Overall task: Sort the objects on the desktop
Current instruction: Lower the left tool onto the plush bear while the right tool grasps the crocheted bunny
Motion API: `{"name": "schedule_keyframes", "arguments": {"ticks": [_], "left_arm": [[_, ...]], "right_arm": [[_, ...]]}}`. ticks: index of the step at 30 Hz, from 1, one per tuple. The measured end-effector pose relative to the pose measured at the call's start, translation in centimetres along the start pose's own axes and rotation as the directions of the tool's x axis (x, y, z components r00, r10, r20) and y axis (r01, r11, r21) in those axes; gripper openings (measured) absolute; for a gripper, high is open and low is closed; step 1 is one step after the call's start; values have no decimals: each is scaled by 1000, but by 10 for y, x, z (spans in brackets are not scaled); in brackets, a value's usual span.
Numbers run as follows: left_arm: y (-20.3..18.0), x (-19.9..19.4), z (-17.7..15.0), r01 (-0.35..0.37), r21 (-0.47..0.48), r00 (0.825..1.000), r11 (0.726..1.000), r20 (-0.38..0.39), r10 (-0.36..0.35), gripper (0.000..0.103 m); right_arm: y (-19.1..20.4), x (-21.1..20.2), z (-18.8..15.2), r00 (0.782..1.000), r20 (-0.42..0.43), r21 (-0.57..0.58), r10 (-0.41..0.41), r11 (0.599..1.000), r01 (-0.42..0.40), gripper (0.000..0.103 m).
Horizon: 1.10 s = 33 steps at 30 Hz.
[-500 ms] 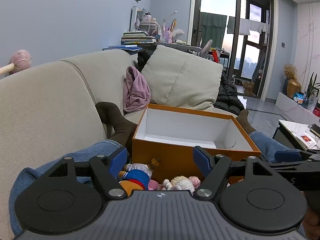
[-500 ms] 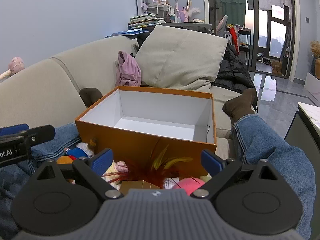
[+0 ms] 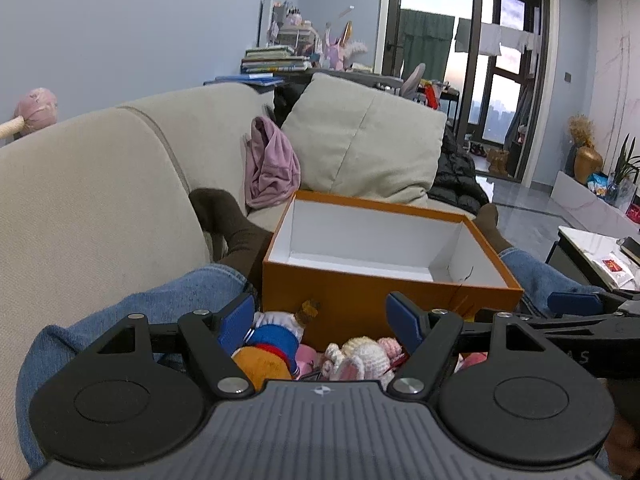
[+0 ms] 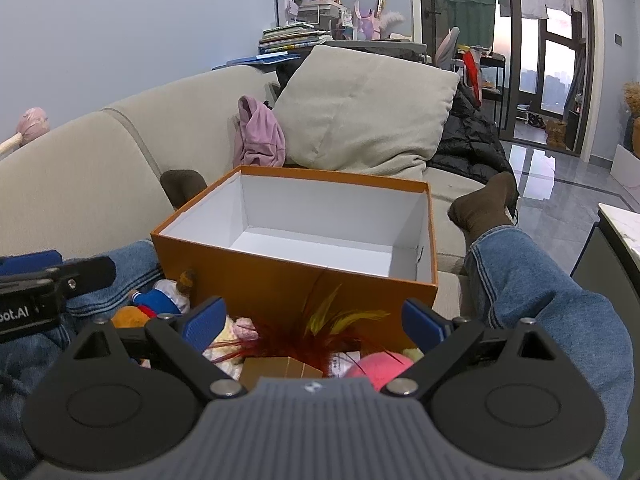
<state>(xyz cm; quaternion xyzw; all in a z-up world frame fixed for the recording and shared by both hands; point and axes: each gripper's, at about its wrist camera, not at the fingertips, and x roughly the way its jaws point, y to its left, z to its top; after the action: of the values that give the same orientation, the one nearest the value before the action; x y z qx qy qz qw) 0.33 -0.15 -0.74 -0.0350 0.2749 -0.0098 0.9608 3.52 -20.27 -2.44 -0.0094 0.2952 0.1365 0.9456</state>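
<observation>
The box (image 4: pixel 320 296) looks like matt orange card, white inside. The sofa (image 3: pixel 100 208) is rough beige cloth. The far floor (image 4: pixel 560 184) is glossy tile. Jeans (image 4: pixel 560 320) are blue denim.

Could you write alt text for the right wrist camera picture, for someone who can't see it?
An empty orange box sits between a person's jeans-clad legs on a beige sofa. The open right gripper hovers over small toys: red feathers, a pink ball.

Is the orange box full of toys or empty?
Empty. The orange box shows only its bare white floor and walls; the toys lie outside, in front.
</observation>
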Motion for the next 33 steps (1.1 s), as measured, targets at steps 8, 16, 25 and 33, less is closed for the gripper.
{"name": "schedule_keyframes", "arguments": {"ticks": [8,16,25,33], "left_arm": [[1,12,-3,-12,-2,997,1000,-71,12,86],[2,25,-6,-19,5,990,1000,-140,19,86],[14,47,-13,6,-21,964,1000,-267,-11,66],[9,66,-24,74,12,929,997,-365,-65,60]], "right_arm": [[4,6,-2,1000,-11,-15,3,1000,-3,95],[9,15,-3,1000,-23,-40,16,999,-17,95],[18,34,-10,989,-107,-82,97,991,-106,71],[20,59,-16,953,-224,-50,205,974,-221,42]]}}
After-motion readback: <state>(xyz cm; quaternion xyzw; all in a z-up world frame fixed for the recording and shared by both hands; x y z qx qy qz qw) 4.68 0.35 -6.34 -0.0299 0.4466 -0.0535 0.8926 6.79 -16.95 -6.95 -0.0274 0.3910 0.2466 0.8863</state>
